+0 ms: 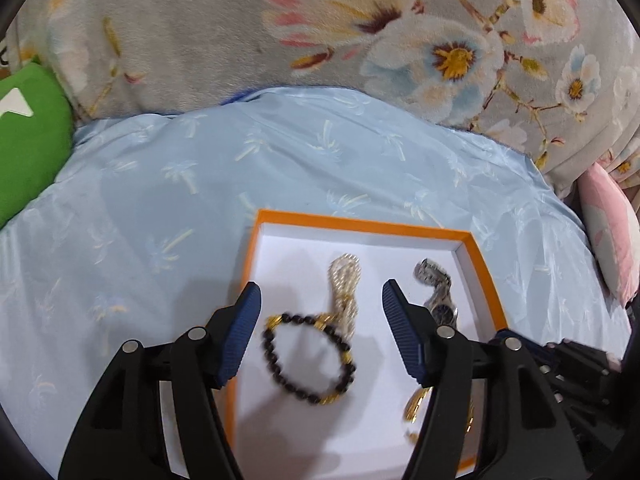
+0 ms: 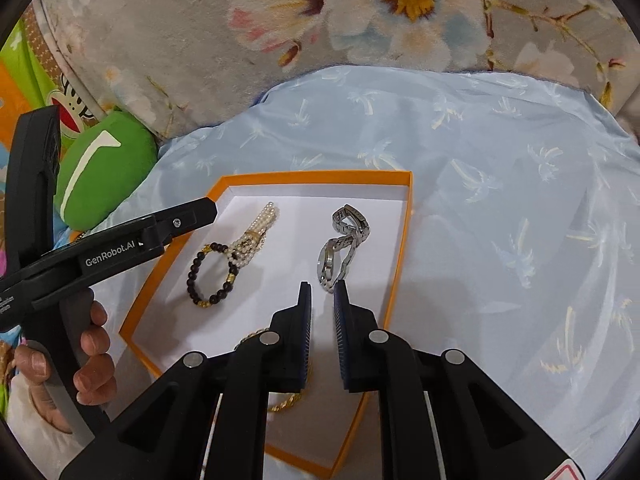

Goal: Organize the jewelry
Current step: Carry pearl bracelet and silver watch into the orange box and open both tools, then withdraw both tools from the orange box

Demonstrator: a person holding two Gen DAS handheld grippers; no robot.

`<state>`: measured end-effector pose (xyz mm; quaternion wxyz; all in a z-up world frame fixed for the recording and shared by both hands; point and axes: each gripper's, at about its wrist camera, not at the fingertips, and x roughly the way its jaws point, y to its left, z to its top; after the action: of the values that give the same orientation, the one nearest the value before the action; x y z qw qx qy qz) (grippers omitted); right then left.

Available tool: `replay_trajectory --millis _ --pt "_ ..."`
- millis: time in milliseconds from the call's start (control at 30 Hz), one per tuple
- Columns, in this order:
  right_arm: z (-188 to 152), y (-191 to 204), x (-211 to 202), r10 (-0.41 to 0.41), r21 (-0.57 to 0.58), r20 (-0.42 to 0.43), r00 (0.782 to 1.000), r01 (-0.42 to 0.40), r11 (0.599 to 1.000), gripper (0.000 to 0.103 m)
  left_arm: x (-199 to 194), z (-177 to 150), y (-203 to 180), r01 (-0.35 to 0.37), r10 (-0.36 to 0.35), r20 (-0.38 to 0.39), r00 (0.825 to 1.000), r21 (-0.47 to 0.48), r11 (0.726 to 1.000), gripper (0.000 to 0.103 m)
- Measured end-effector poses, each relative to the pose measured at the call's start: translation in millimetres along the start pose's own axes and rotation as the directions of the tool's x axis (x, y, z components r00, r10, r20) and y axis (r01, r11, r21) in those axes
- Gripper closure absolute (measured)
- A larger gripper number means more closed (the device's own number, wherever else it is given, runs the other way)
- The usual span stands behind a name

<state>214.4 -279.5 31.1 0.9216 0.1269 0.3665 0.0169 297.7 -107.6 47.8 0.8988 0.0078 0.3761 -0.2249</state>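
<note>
Left wrist view has the left claw spread wide over the orange box, nothing gripped. Bead bracelet lies on the white box floor between the fingers, touching the pearl strand beyond it. Watch sits just right of that. Right wrist view: right claw is nearly shut, a thin gap, nothing in it, tips just short of the watch. Gold chain peeks out under its left finger. Box sits on a blue sheet.
</note>
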Motion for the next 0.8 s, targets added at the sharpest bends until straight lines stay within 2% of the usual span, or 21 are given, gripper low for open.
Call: replay_trajectory --millis 100,167,367,433,567,800 --pt "-14 6 -24 -0.001 -0.021 0.023 1.000 0.001 1.000 0.087 -23 -16 7 -0.016 0.016 0.007 1.000 0.004 1.000 0.042" --pt "-26 10 -39 -0.008 -0.042 0.036 0.999 0.009 0.999 0.079 -37 -28 11 -0.021 0.021 0.007 1.000 0.007 1.000 0.042" --pt "-73 19 -72 -0.026 -0.104 0.025 0.999 0.028 0.994 0.074 -78 -82 25 -0.040 0.040 -0.018 0.999 0.018 0.999 0.042" --pt "-87 19 -77 -0.015 -0.111 0.010 1.000 0.016 0.994 0.072 -90 -99 28 -0.048 0.049 -0.021 0.999 0.020 0.999 0.042" --pt "-114 24 -84 -0.024 -0.142 -0.007 1.000 0.022 0.990 0.057 -108 -131 32 -0.037 0.038 -0.035 0.999 0.015 0.999 0.042" --pt "-128 26 -73 -0.037 -0.159 -0.048 0.998 0.029 0.987 0.056 -115 -162 29 -0.004 0.003 -0.077 0.997 -0.019 1.000 0.042"
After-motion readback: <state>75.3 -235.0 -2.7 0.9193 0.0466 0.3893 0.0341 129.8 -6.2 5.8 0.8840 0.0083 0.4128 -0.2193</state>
